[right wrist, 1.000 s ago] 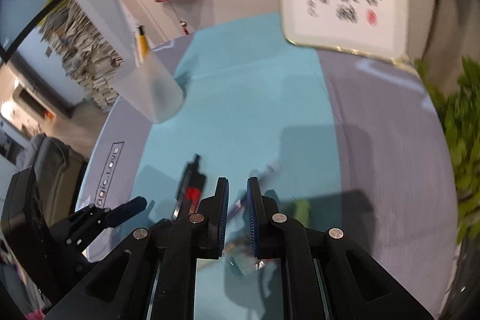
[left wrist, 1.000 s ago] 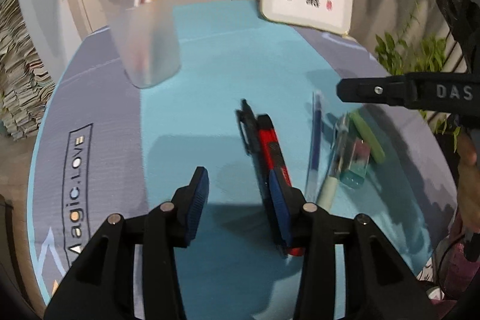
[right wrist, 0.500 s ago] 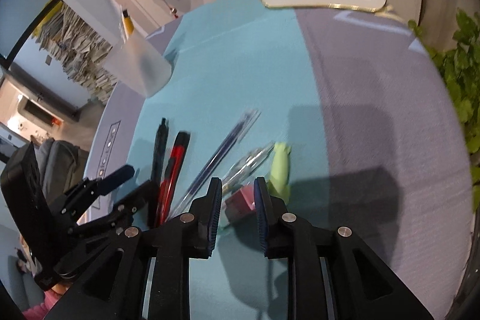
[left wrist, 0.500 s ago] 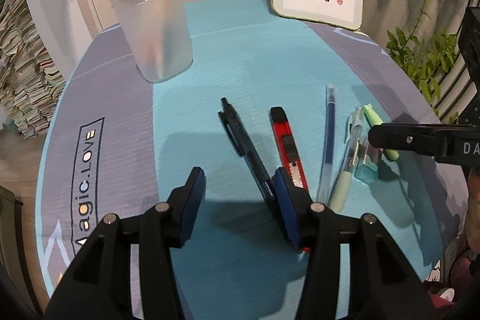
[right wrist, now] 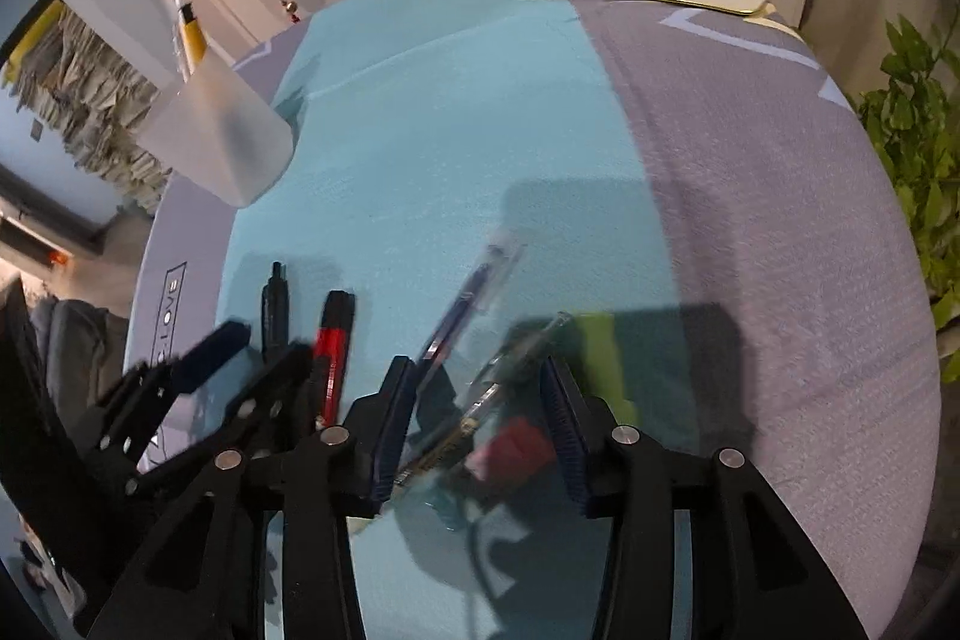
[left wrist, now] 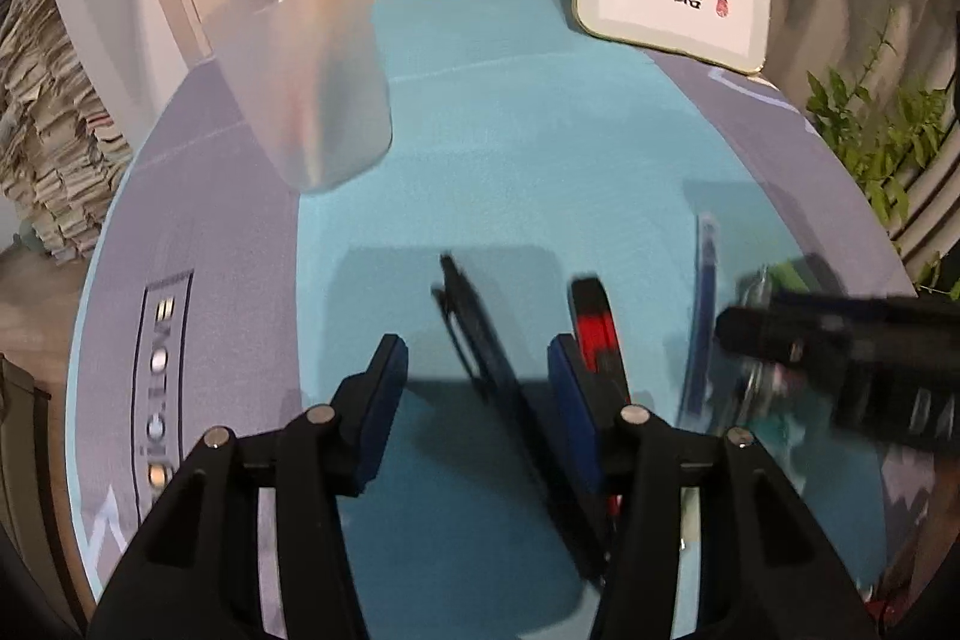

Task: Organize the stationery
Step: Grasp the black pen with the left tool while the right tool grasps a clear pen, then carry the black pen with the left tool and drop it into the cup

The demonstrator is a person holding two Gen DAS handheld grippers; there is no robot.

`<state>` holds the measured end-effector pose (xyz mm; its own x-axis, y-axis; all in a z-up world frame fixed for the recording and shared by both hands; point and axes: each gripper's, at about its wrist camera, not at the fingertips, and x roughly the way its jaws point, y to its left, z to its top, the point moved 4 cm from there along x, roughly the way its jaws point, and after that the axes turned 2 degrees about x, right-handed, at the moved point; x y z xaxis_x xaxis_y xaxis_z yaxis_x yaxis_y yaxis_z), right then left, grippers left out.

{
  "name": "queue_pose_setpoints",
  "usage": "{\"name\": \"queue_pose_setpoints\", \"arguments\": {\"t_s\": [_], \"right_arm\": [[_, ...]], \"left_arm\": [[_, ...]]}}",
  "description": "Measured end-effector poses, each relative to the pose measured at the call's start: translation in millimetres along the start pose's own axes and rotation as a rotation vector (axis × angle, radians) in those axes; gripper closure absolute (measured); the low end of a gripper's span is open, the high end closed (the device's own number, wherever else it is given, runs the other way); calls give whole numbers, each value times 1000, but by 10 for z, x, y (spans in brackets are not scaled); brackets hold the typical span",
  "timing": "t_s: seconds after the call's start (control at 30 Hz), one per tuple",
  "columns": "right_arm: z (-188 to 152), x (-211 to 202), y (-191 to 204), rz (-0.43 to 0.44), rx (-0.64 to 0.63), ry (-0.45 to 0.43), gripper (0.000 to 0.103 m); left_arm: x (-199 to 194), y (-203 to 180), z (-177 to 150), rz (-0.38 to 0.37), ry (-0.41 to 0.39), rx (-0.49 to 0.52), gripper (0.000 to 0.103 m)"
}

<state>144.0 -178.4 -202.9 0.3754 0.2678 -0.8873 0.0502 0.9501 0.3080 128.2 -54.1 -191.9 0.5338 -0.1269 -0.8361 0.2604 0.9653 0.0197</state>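
Both grippers had dropped toward the row of stationery lying near the front edge of the mat (left wrist: 540, 148), and each had lined up on its own piece.

The left gripper (left wrist: 474, 400) had slid sideways along the row, so the black pen (left wrist: 480, 340) now lay between its fingers rather than off to one side. Its jaws had just been closing a little, but they stood partly open with a gap on both sides of the pen — nothing was gripped. The red knife (left wrist: 594, 322) lay just outside its right finger.

The right gripper (right wrist: 474, 424) had changed more: its jaws had just been opening from almost closed to a middling width. Between them lay a clear pen (right wrist: 510, 370) and a small pink eraser (right wrist: 510, 451), with the blue pen (right wrist: 462, 304) just beyond the left finger. The pads did not appear to press on anything, though blur made the contact hard to judge.

The cup (left wrist: 306, 88) stood near the back left edge of the mat, already holding a few pens — well apart from the row. I judged that the sorting was partly done and that each hand was poised for a pick, the closing squeeze not yet made.
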Motion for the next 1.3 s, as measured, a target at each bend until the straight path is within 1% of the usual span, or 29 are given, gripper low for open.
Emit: {"name": "queue_pose_setpoints", "arguments": {"t_s": [0.03, 0.07, 0.1, 0.17, 0.3, 0.4, 0.5, 0.6, 0.7, 0.77, 0.83, 0.87, 0.93, 0.97, 1.17, 1.3], "right_arm": [[11, 25, 35, 11, -7, -2, 70], [24, 44, 62, 14, -17, -7, 76], [41, 63, 86, 18, -27, -12, 85], [66, 97, 134, 60, -51, -8, 87], [67, 71, 170, 107, -71, -8, 89], [21, 4, 169, 112, -95, 1, 90], [6, -26, 132, 78, -108, 14, 90], [41, -16, 82, 27, -85, 14, 90], [75, -6, 56, 14, -34, 23, 90], [76, 1, 58, 12, -4, 33, 86], [66, 26, 83, 9, 14, 45, 76], [60, 36, 99, 12, 24, 49, 75], [42, 37, 135, 24, 29, 49, 74], [41, 37, 158, 16, 21, 46, 74], [17, 80, 278, -98, -46, 31, 74], [-9, 117, 383, -186, -101, 9, 74]], "left_arm": [[7, -6, 23, -11, -3, 6, 75], [9, -22, 39, -19, -7, 14, 81], [7, -23, 42, -22, -7, 19, 85], [-13, 2, 19, -33, -7, 17, 87], [-109, 163, -116, -65, 8, -9, 88], [-212, 289, -271, -70, 19, -15, 89], [-281, 357, -384, -76, 28, -22, 89], [-307, 359, -430, -72, 26, -21, 89], [-291, 328, -420, -55, 22, -11, 90], [-291, 317, -424, -45, 18, -3, 89], [-278, 314, -405, -42, 17, 2, 88], [-271, 319, -396, -38, 17, 0, 88], [-262, 334, -377, -33, 16, -3, 82], [-256, 339, -371, -30, 16, -2, 81], [-214, 340, -310, -7, 4, 6, 80], [-192, 328, -279, -8, -4, 13, 80]]}}
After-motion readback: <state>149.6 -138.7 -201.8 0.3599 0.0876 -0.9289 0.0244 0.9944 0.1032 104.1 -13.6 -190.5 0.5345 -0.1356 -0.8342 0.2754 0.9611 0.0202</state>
